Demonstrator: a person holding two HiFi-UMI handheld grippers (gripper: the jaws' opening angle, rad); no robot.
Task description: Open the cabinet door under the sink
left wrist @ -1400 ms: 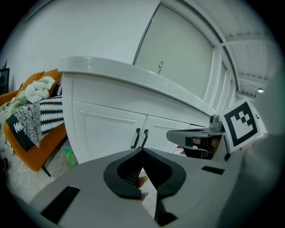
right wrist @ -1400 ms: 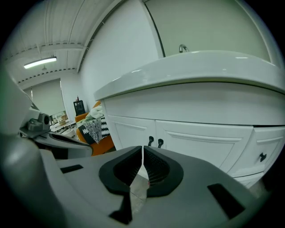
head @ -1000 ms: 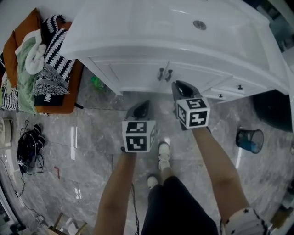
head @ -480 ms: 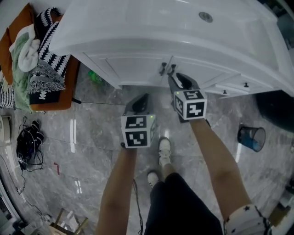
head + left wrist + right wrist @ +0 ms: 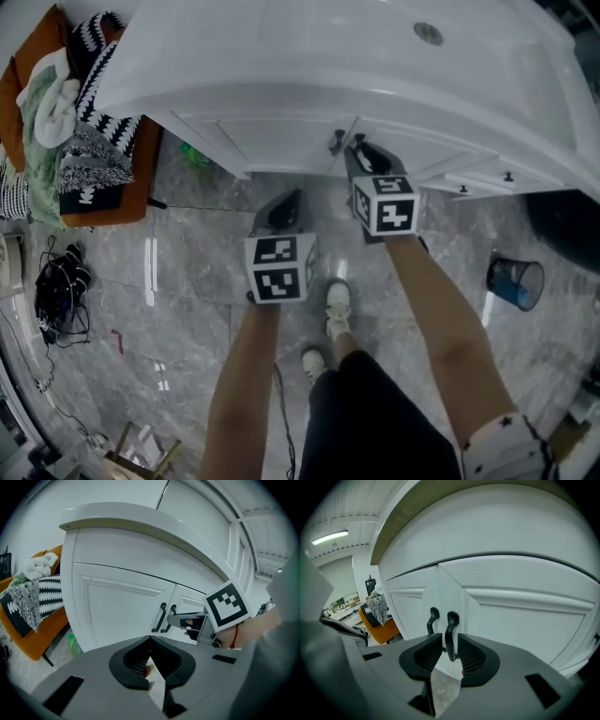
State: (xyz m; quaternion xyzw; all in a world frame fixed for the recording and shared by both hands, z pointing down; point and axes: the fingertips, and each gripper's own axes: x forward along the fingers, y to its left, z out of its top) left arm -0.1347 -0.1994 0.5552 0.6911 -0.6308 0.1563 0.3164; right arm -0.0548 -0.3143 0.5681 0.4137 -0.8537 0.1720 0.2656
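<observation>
The white cabinet (image 5: 272, 141) under the sink has two doors that meet at a pair of black handles (image 5: 337, 142). My right gripper (image 5: 357, 152) is at those handles. In the right gripper view its jaws have just been opening, and the right door's handle (image 5: 451, 632) stands between the pads without being pressed; the left door's handle (image 5: 432, 619) is just outside the gripper (image 5: 450, 651). My left gripper (image 5: 286, 208) is shut on nothing, back from the left door and above the floor. The left gripper view shows its closed tips (image 5: 150, 641) below both handles (image 5: 162, 617).
An orange chair (image 5: 122, 211) piled with clothes stands left of the cabinet, with a green bottle (image 5: 195, 156) on the floor beside it. A dark bin (image 5: 514, 281) sits at the right, cables (image 5: 58, 291) at the left. Small drawers with knobs (image 5: 508, 176) are right of the doors. The person's shoes (image 5: 336, 305) are below the grippers.
My right gripper has moved in toward the cabinet until its tips reach the handles. My left gripper has stayed about where it was in the view.
</observation>
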